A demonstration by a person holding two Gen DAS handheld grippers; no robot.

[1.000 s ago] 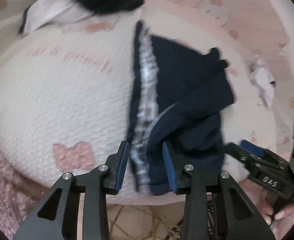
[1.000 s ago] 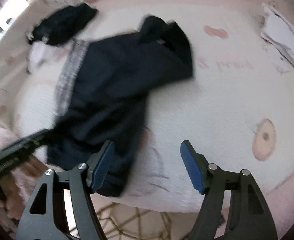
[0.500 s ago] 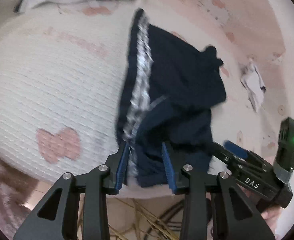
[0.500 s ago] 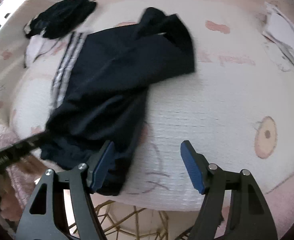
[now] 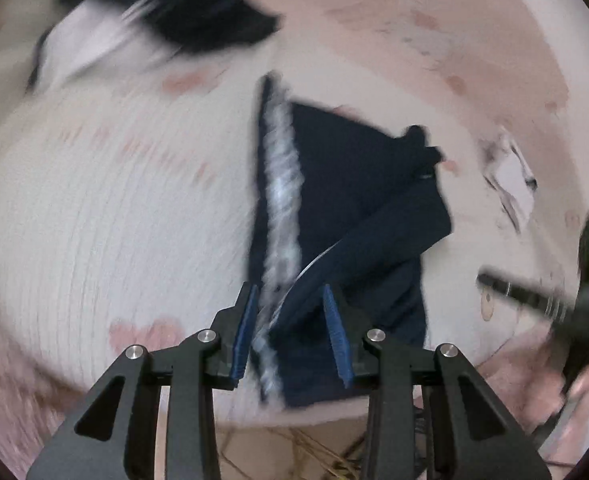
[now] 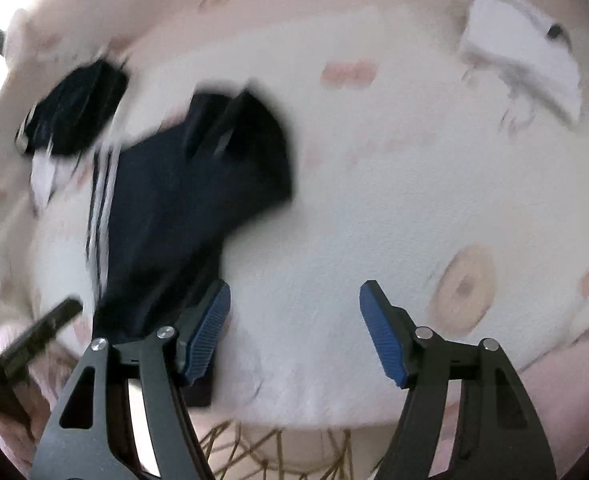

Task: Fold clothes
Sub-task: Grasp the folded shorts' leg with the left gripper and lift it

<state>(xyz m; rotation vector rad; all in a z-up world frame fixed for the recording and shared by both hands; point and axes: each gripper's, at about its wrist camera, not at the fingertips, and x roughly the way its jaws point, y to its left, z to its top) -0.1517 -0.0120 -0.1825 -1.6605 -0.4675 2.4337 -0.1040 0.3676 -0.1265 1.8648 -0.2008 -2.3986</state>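
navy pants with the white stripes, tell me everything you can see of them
The navy pants look like soft knit sportswear with white stripes down one side. They lie crumpled and partly folded over themselves on the white blanket. The left gripper has its jaws around their near edge; the right gripper is open beside them.

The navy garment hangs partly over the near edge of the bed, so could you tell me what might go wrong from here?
The navy garment lies bunched, one layer folded diagonally; a fold now could lock in creases. Its near end overhangs the bed edge between the left gripper's pads, so it might slide off. The right gripper is open beside the cloth, holding nothing, leaving that side unsupported.
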